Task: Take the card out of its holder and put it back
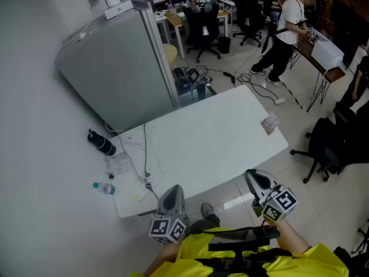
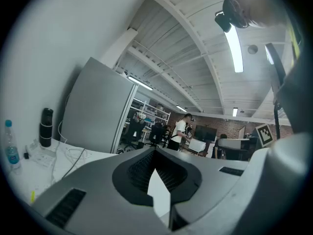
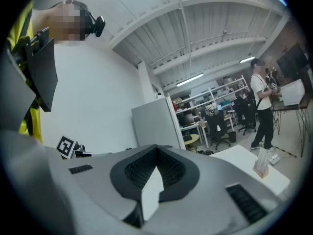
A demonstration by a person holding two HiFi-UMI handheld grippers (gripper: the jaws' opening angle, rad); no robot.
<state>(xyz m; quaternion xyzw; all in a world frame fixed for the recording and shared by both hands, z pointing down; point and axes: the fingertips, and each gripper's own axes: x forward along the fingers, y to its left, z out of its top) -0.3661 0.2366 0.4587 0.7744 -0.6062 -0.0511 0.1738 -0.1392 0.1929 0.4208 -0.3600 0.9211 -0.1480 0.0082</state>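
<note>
Card [image 3: 262, 160], upright in holder [image 1: 269, 124]: far right corner of counter [image 1: 213, 143], well ahead of right hand-held gripper [image 1: 258, 182]. Right hand-held gripper: jaws clenched, nothing between, at counter's near edge. Left hand-held gripper [image 1: 172, 198]: likewise clenched, empty, further from holder.

A white table [image 1: 213, 137] fills the middle of the scene, with a grey partition panel [image 1: 115, 68] standing at its far left edge. Along the table's left side lie a black flask [image 1: 101, 143], a white power strip [image 1: 118, 164], a small blue-capped water bottle [image 1: 104, 187] and loose white cables [image 1: 145, 154]. Beyond the panel stand black office chairs [image 1: 203, 25] — far right, a person in a white shirt [image 1: 285, 30] stands at a narrow desk [image 1: 323, 53], and another black chair [image 1: 328, 146] sits right of the table.
</note>
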